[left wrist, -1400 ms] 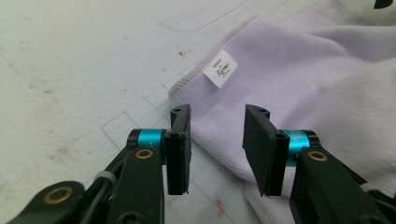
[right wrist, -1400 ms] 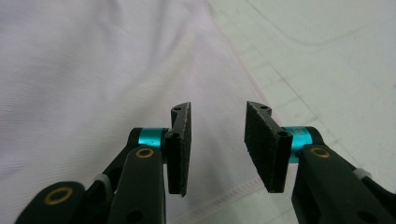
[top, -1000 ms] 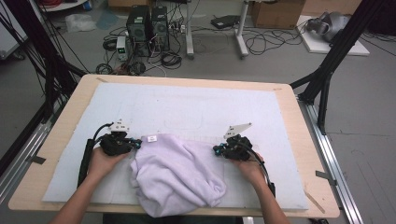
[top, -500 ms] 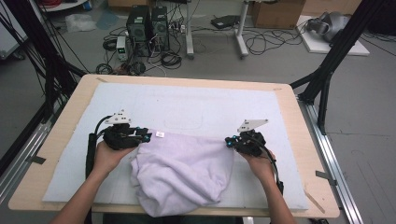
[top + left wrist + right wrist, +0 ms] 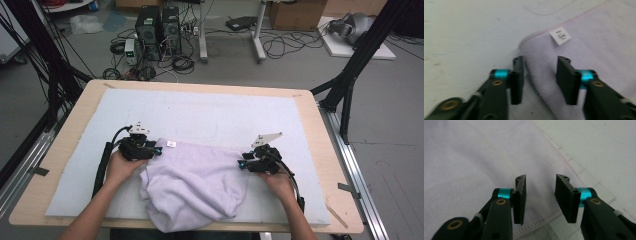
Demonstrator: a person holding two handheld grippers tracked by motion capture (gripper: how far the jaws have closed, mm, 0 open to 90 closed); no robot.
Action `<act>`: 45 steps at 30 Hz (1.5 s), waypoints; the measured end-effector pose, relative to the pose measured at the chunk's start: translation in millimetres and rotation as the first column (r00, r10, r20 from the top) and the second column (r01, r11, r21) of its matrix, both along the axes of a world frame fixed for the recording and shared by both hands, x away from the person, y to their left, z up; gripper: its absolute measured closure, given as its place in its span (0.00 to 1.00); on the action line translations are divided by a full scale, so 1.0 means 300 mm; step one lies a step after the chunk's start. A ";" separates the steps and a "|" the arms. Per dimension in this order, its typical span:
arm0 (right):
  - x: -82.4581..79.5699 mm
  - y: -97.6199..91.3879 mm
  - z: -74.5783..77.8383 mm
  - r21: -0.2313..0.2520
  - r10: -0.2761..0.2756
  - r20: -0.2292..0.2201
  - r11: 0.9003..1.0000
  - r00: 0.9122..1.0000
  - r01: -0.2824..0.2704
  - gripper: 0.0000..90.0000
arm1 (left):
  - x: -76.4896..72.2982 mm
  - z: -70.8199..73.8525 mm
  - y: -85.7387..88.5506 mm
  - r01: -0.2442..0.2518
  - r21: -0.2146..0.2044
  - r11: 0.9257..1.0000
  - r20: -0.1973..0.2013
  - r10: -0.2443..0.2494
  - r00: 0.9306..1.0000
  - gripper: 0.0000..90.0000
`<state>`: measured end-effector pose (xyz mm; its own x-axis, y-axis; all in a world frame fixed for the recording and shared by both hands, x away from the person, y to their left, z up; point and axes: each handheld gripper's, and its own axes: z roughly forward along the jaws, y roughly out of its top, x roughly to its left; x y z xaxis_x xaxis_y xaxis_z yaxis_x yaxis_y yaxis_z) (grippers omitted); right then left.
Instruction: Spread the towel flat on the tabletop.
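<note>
A pale lilac towel (image 5: 192, 185) lies rumpled at the near middle of the mat, its far edge stretched between the two grippers. A small white label (image 5: 171, 144) sits near its far left corner. My left gripper (image 5: 159, 150) is at that corner. Its jaws have just been opening and stand apart (image 5: 539, 72), with the towel's edge (image 5: 604, 50) lying under and between them and the pads off it. My right gripper (image 5: 241, 164) is at the far right corner. Its jaws have also just been opening (image 5: 540, 192) and stand apart over the hemmed towel (image 5: 474, 157), unpressed.
A light grey mat (image 5: 200, 115) covers the wooden table (image 5: 330, 150); its far half is bare. Black frame posts stand at both sides. Computers and cables lie on the floor beyond the far edge (image 5: 160, 25).
Both hands shifted a little, and the towel's far edge now lies wider and straighter between them. The white label has come into sight near the left gripper.
</note>
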<state>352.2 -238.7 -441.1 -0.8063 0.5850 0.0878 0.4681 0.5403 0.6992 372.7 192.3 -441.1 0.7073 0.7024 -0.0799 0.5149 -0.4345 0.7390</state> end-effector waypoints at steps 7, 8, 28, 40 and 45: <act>0.014 0.023 0.014 -0.016 0.045 0.031 0.999 0.999 -0.045 0.98 | -0.015 0.037 0.006 -0.040 0.017 0.999 0.081 0.038 0.996 0.96; 0.019 0.021 0.026 -0.011 0.038 0.047 0.999 0.998 -0.038 0.98 | -0.013 0.050 0.011 -0.060 0.007 0.998 0.098 0.059 0.993 0.96; 0.342 0.033 0.260 0.019 -0.111 0.150 0.994 0.982 0.110 0.70 | 0.206 0.253 0.021 -0.146 -0.062 0.987 0.166 0.155 0.974 0.60; 0.141 0.026 0.125 0.052 -0.029 0.088 0.998 0.996 0.025 0.65 | 0.105 0.069 0.010 -0.046 -0.052 0.998 0.034 0.048 0.998 0.57; 0.110 0.049 0.035 0.018 0.024 0.012 1.000 1.000 -0.024 0.63 | 0.102 0.008 -0.029 0.009 -0.003 1.000 -0.043 -0.009 0.999 0.62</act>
